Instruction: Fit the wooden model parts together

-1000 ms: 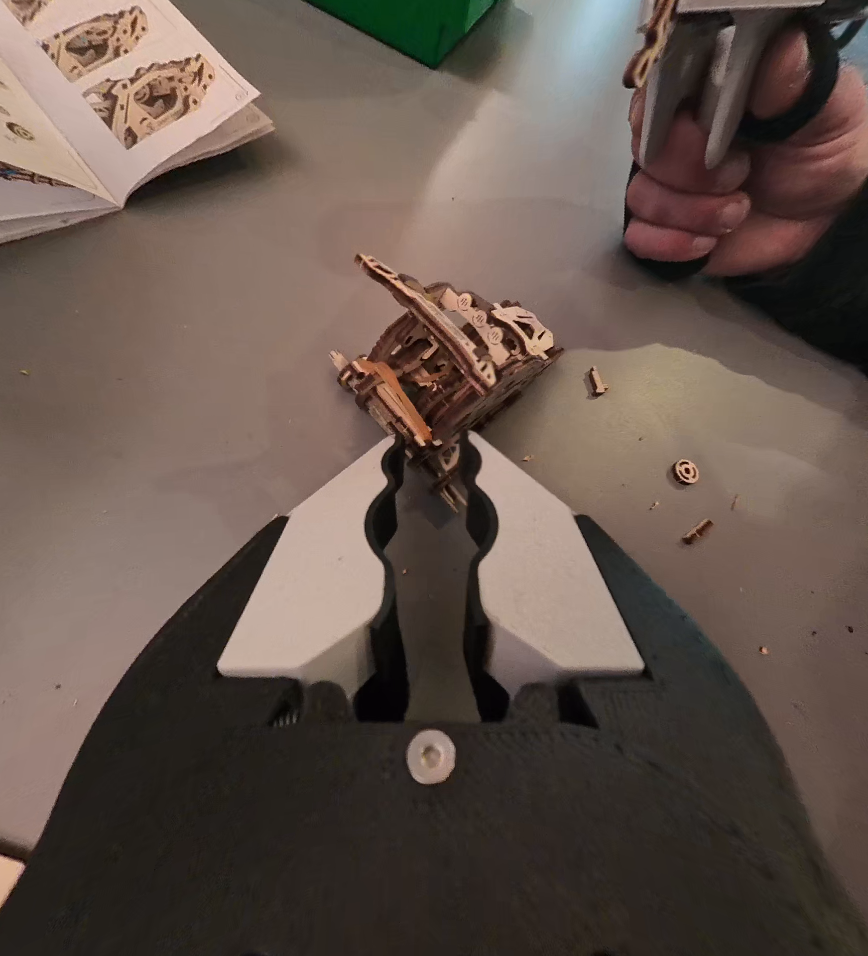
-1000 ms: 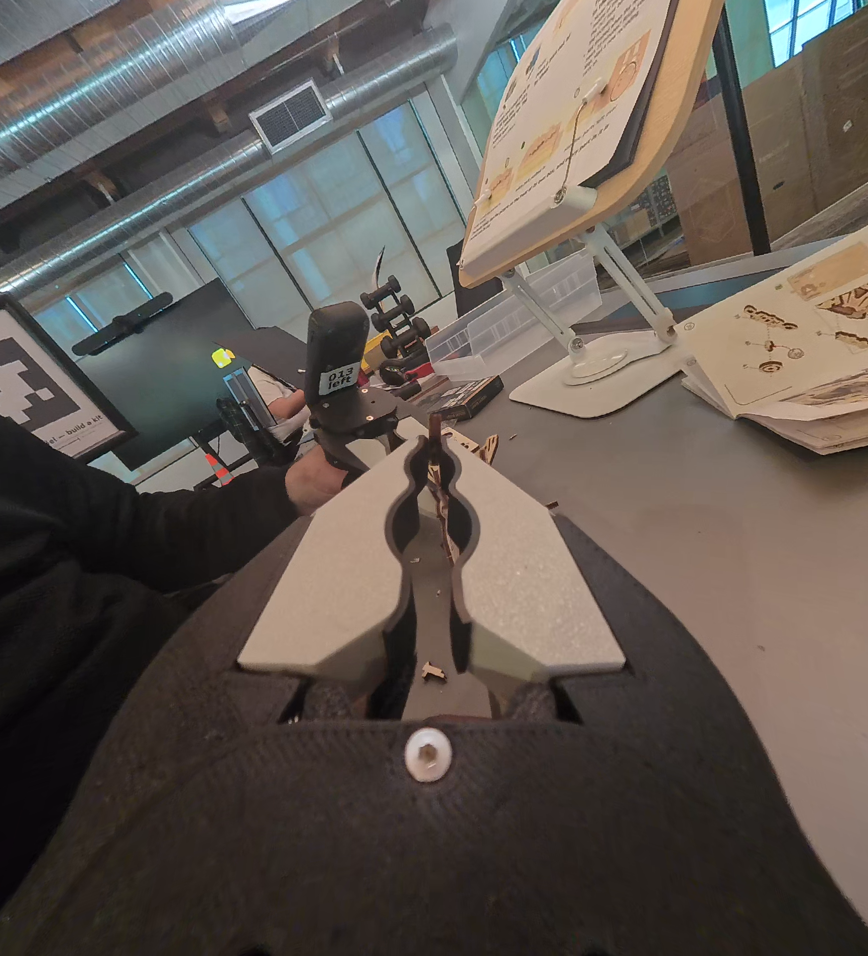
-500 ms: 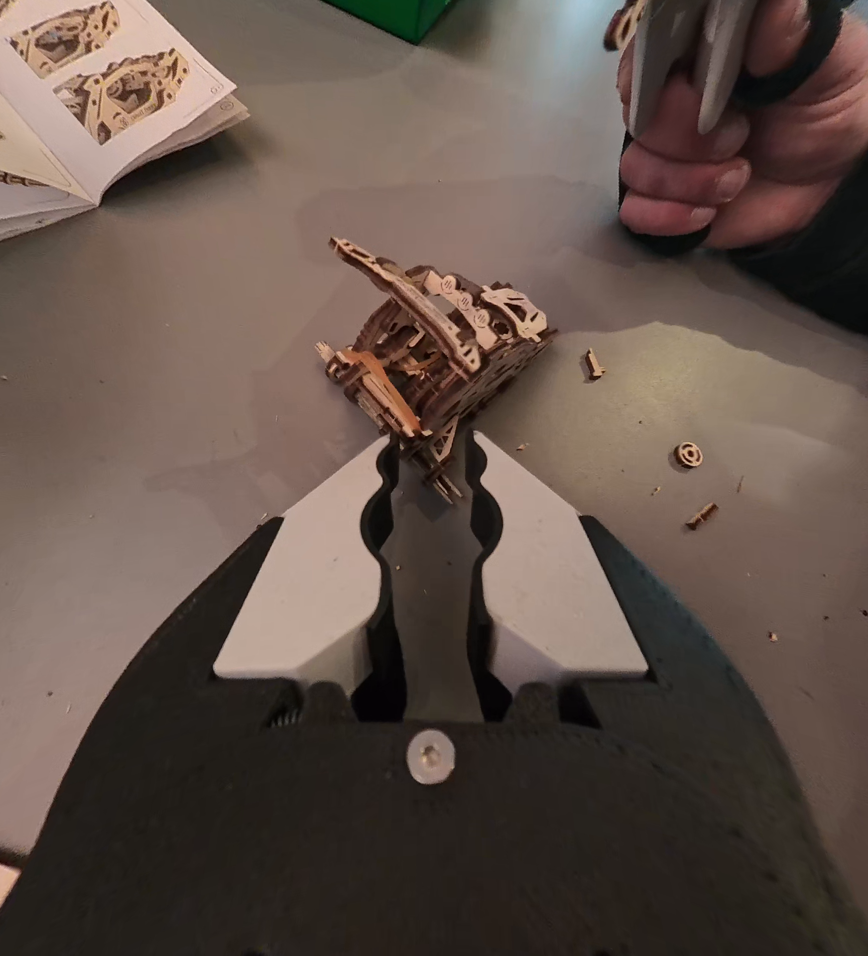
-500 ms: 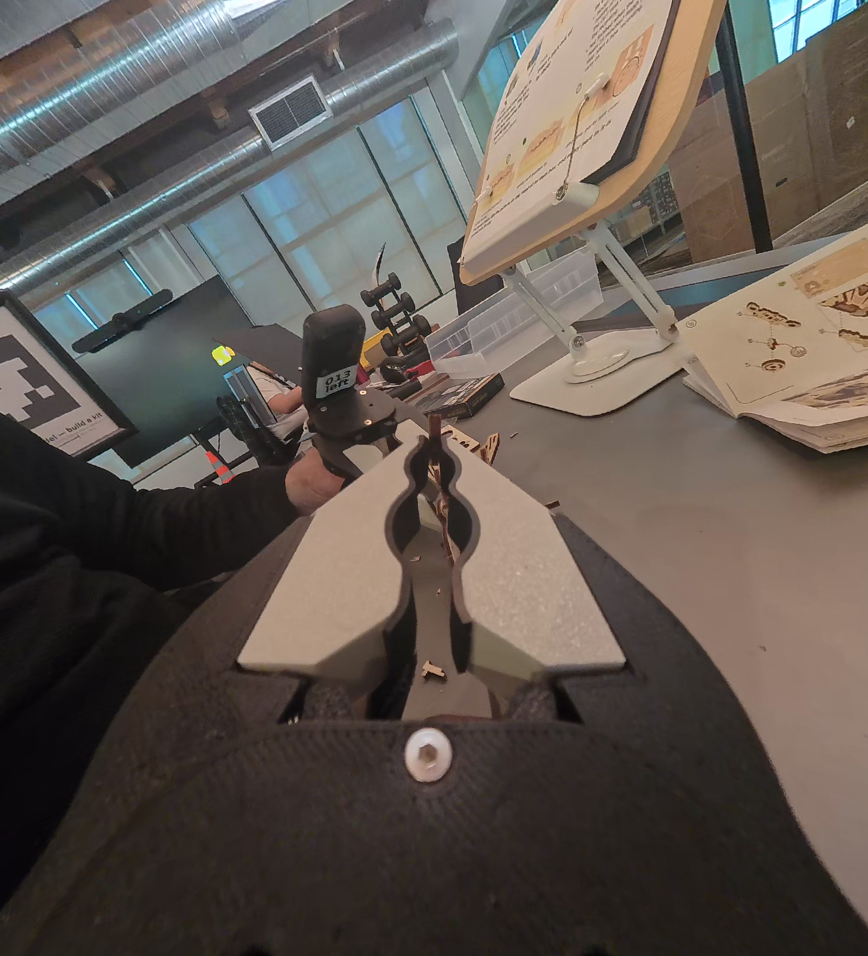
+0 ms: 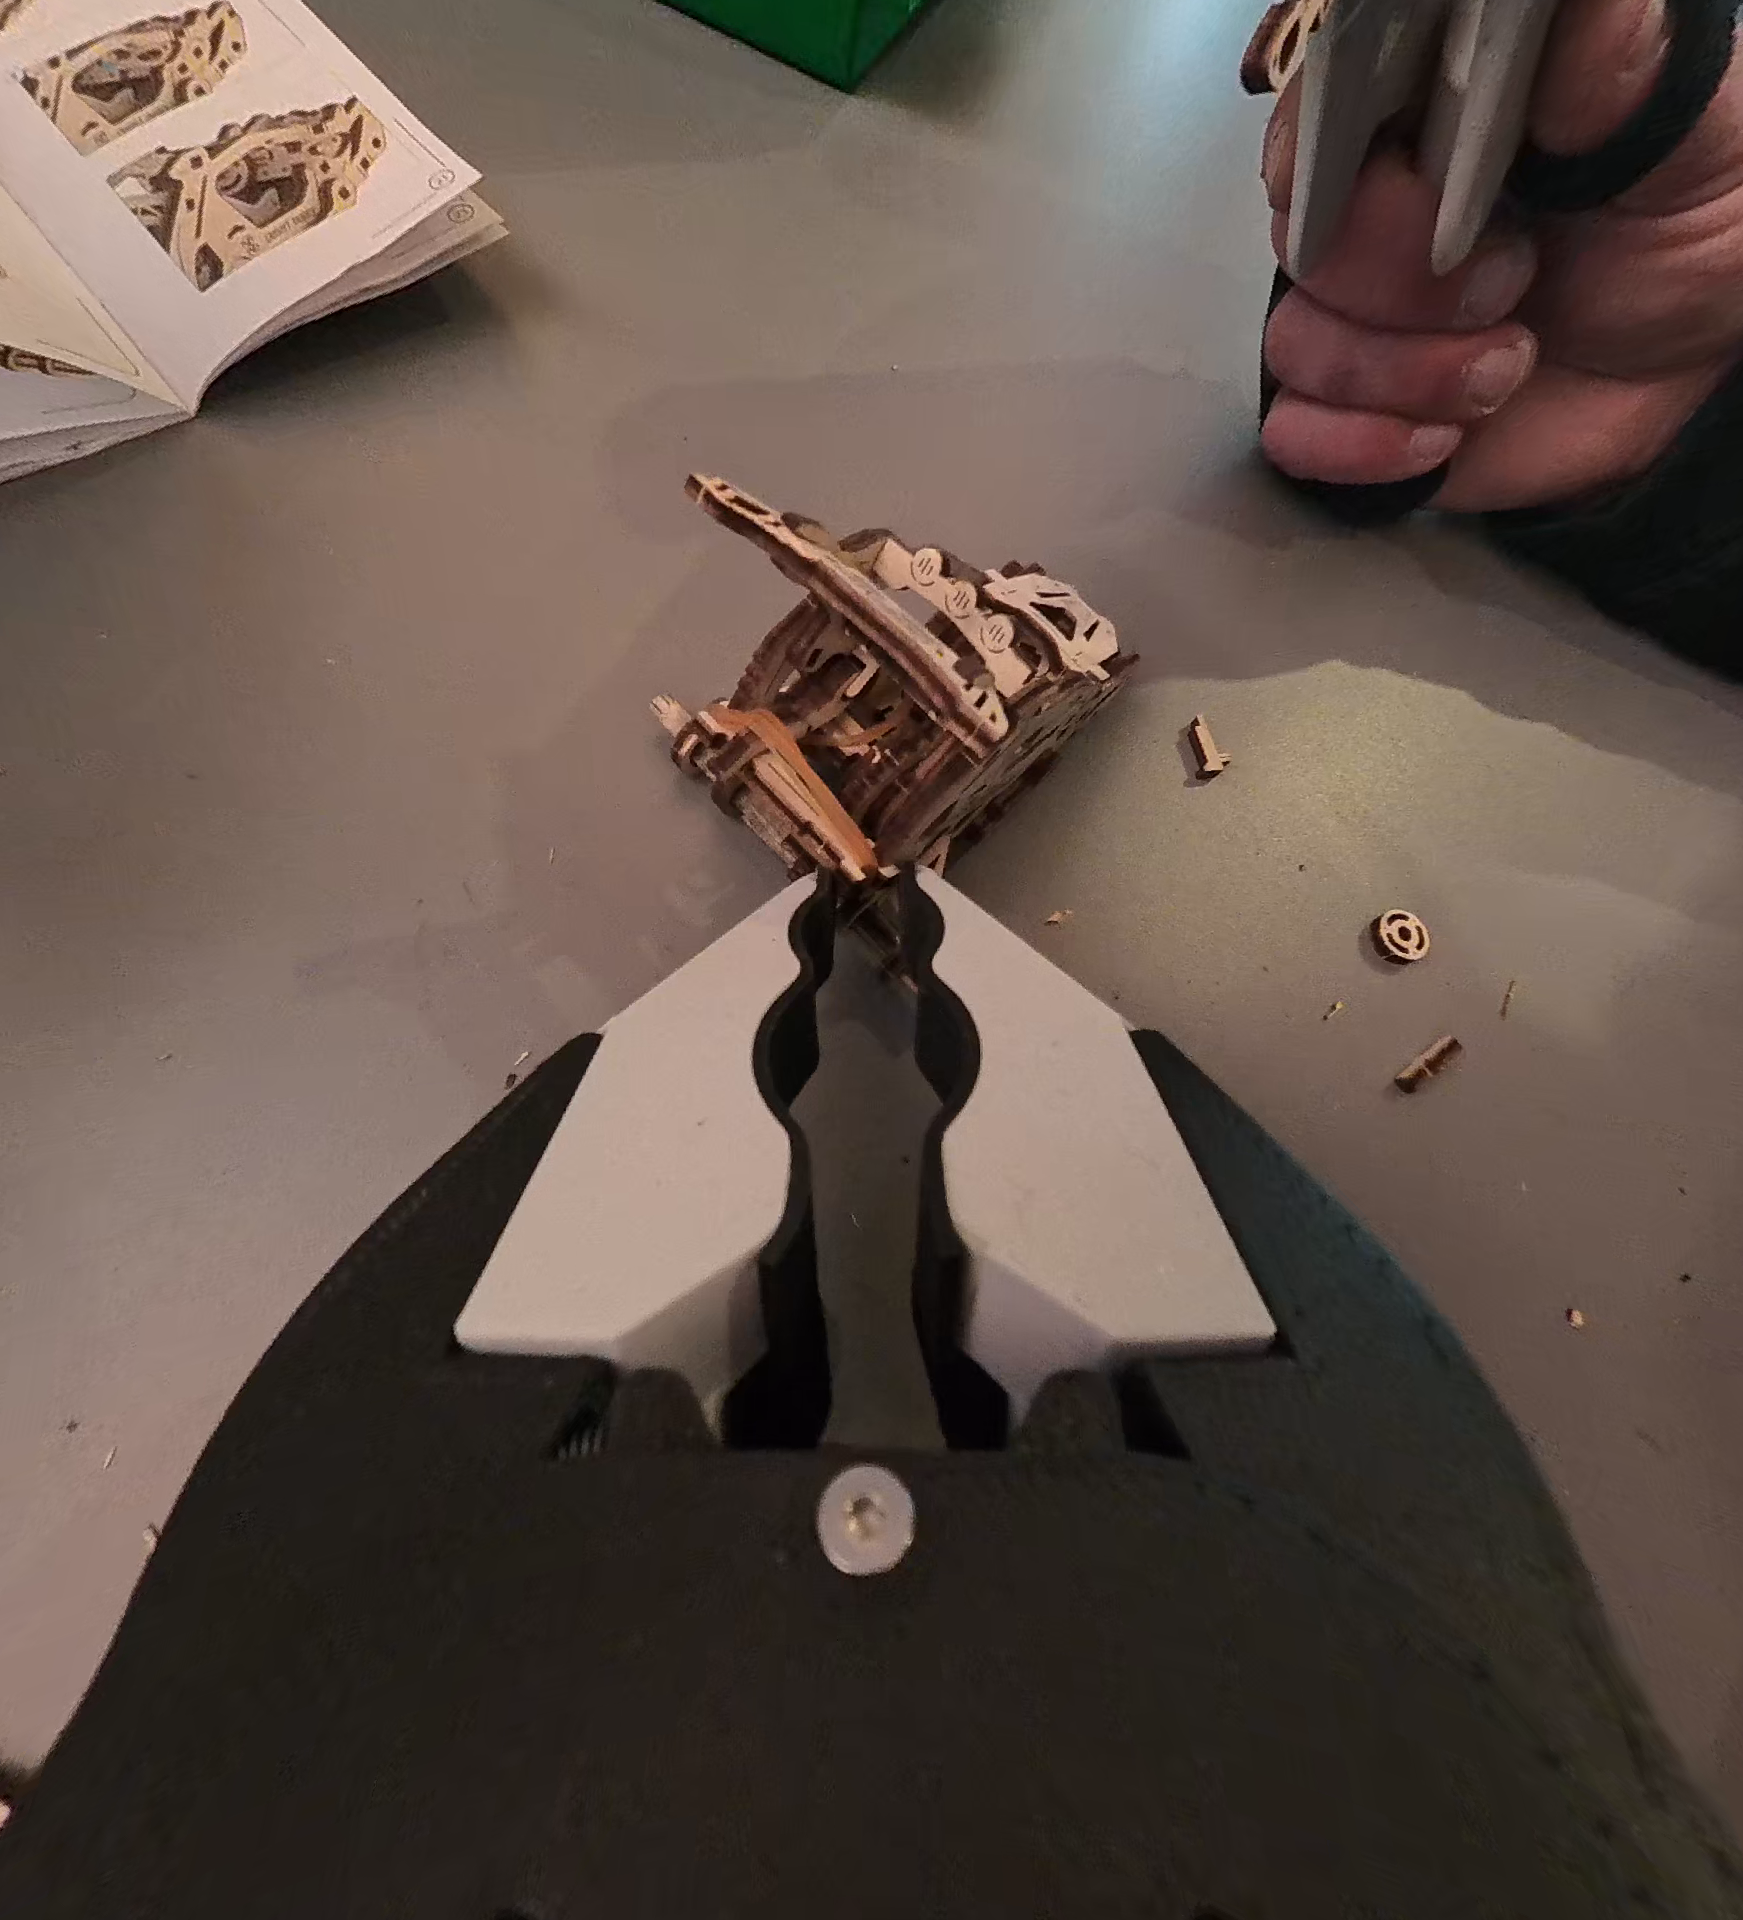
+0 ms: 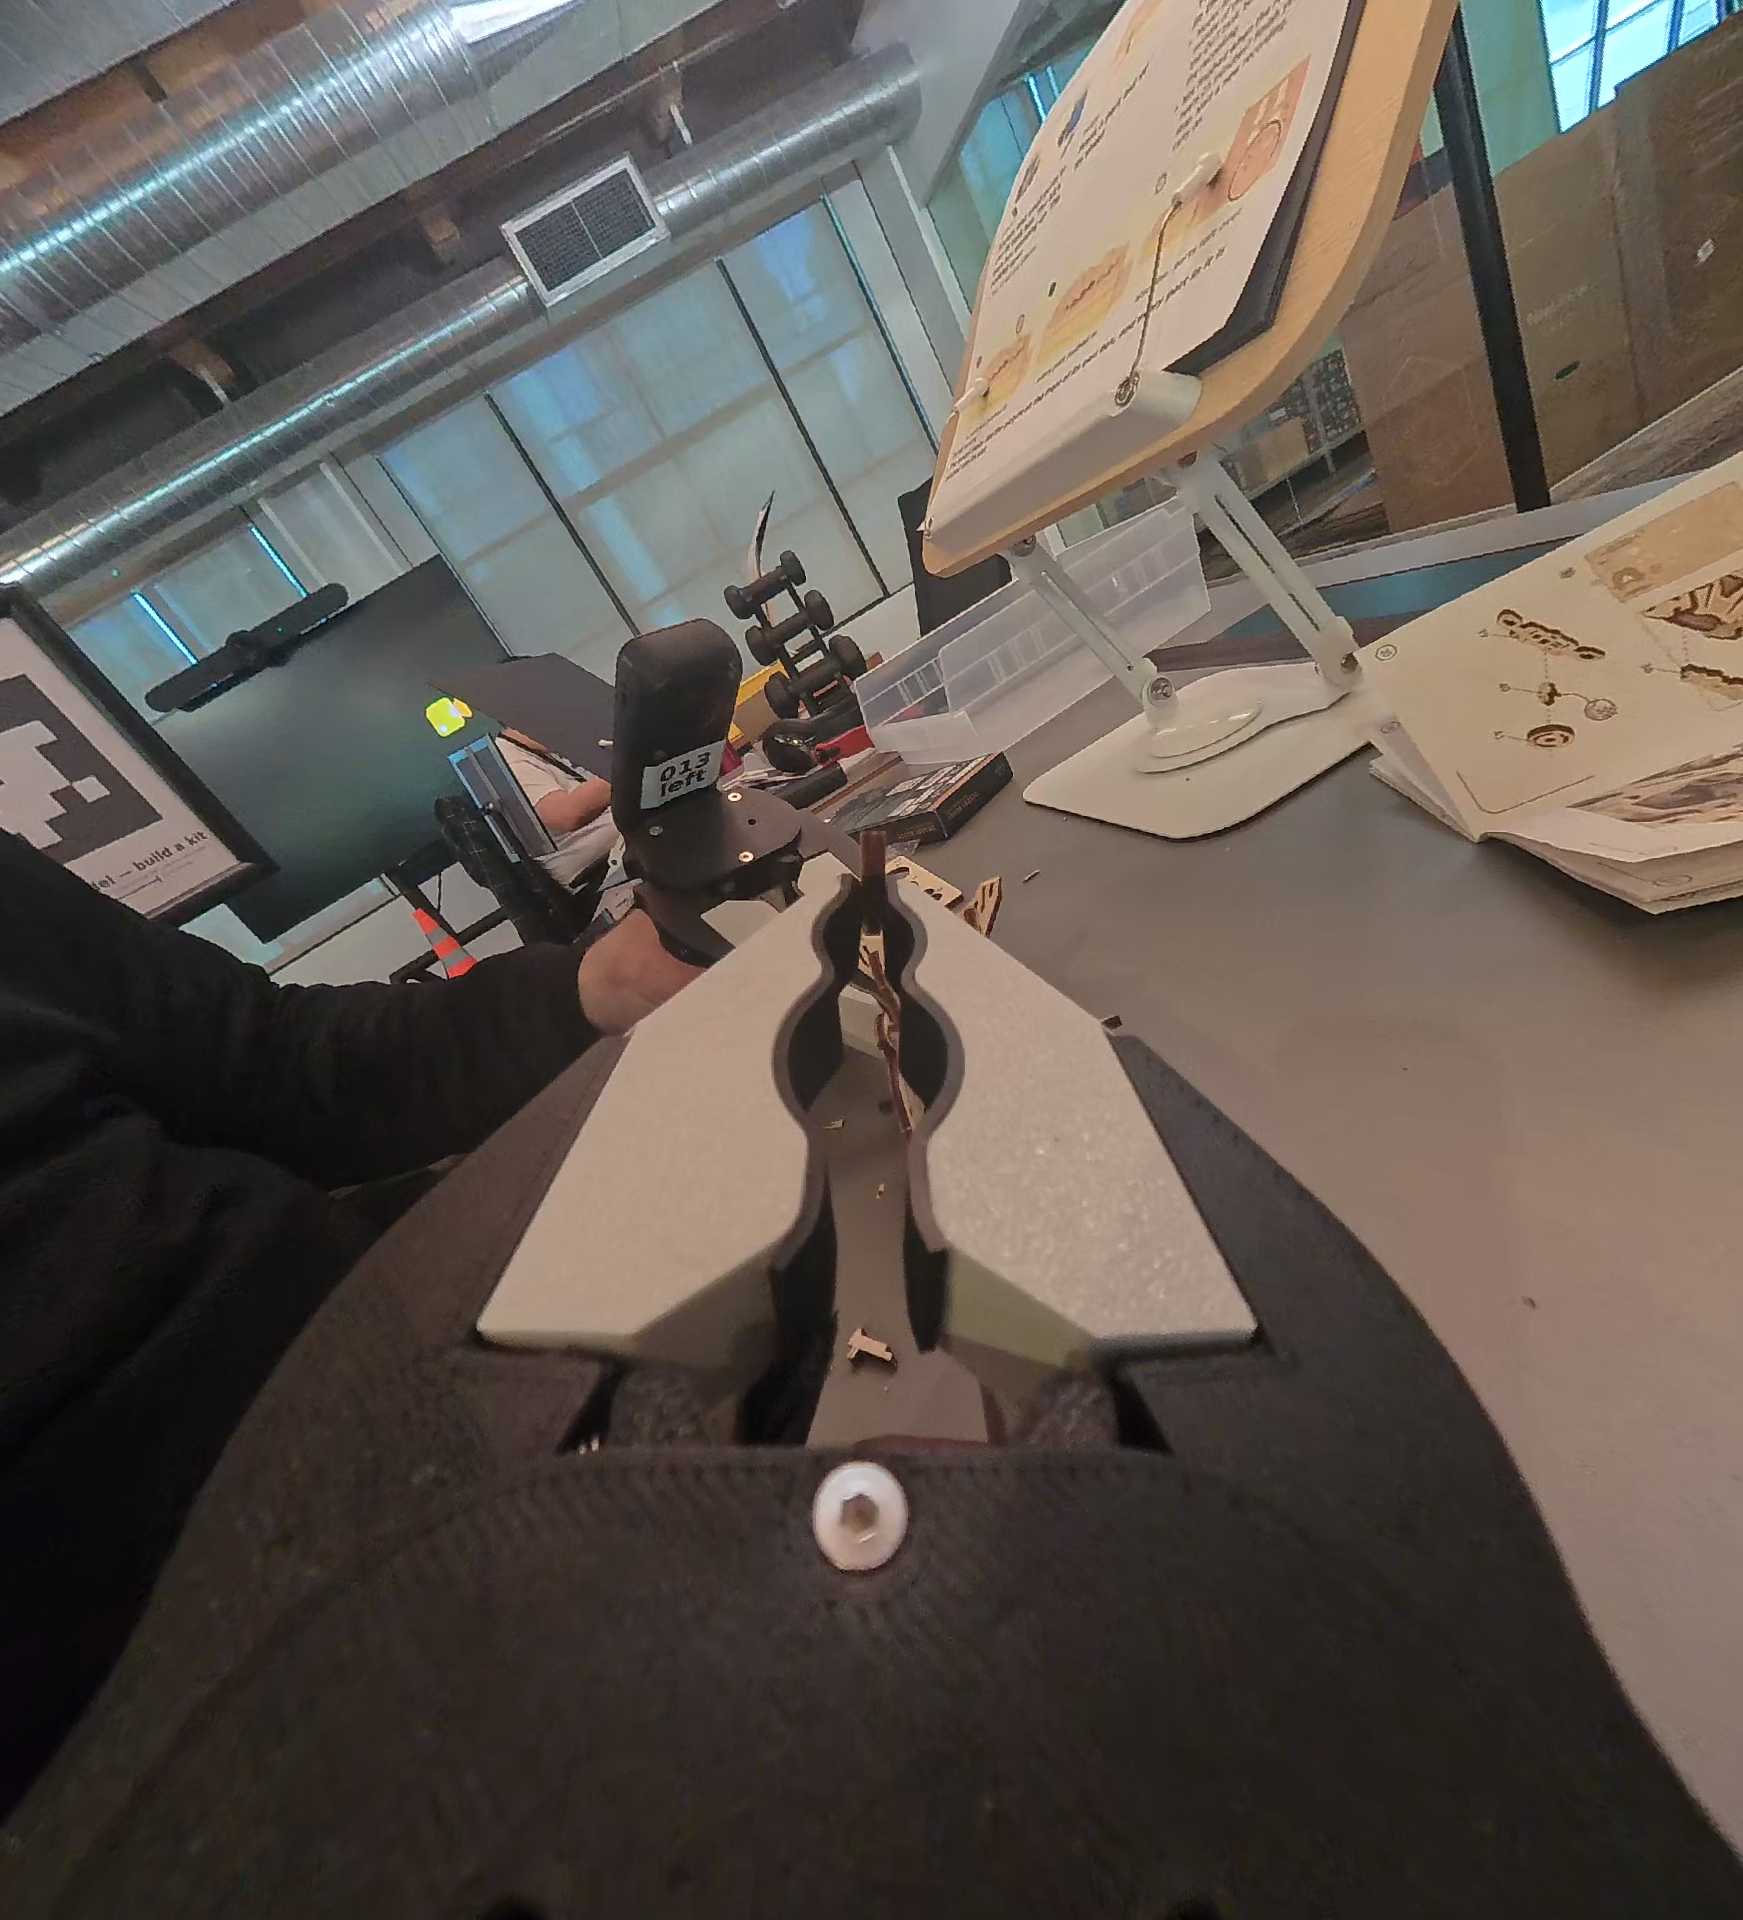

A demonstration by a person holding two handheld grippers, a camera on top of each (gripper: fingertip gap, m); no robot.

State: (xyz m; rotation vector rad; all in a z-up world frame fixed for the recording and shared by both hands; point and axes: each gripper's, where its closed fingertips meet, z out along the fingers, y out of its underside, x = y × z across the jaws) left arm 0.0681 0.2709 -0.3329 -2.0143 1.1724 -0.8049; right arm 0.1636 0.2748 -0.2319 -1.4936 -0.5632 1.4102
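The part-built wooden model (image 5: 898,707) sits on the grey table (image 5: 327,727), with a rubber band across its near side. My left gripper (image 5: 867,896) is shut on the model's near lower end. My right gripper (image 6: 872,904) is shut on a thin flat wooden part (image 6: 882,997) held on edge between its fingers. In the left wrist view the right gripper (image 5: 1376,260) hangs above the table at the far right, held by a hand (image 5: 1573,343), apart from the model. The left gripper's body (image 6: 685,810) shows beyond the right gripper's tips.
Two small pegs (image 5: 1205,748) (image 5: 1428,1065) and a small wooden disc (image 5: 1399,937) lie right of the model. An open booklet (image 5: 171,208) lies far left and a green box (image 5: 825,31) behind. A stand with a sheet (image 6: 1158,260) and a clear tray (image 6: 1033,665) are at the back. The left gripper's tips are roughly 15 cm from the right gripper's.
My left gripper's fingers have closed in on the model's near end. The right gripper has drifted slightly up and left in the left wrist view, still holding its part.
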